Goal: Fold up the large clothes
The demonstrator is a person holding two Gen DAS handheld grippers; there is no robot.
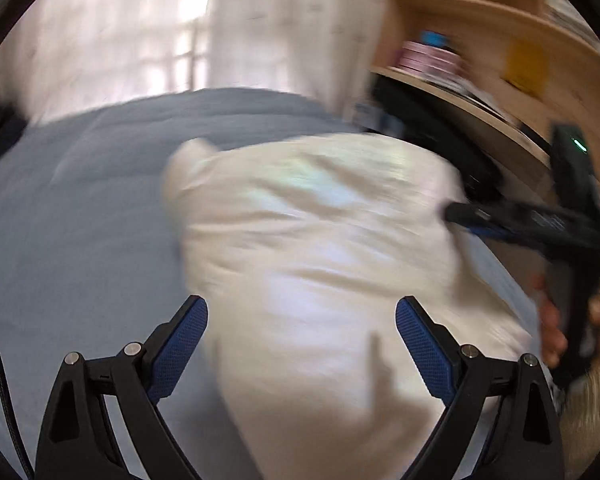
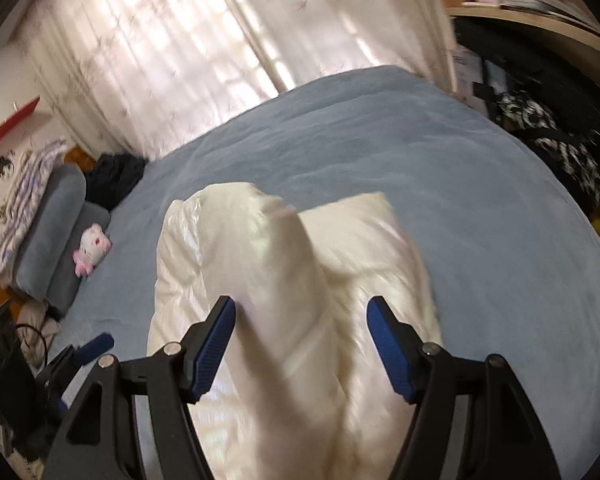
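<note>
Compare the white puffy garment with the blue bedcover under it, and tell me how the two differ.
The white garment is glossy and catches the light; the blue bedcover is matte. The garment is bunched into thick, puffy folds, while the bedcover lies spread nearly flat with shallow wrinkles. The garment takes up only a patch near the cameras; the bedcover stretches far past it on every side. Both are soft fabric, and the garment rests on the bedcover.

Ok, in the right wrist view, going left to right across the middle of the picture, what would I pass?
Striped cloth draped on grey pillows → pink and white plush toy → shiny white garment bunched on the blue bedspread → black and white patterned bag beside the bed.
</note>
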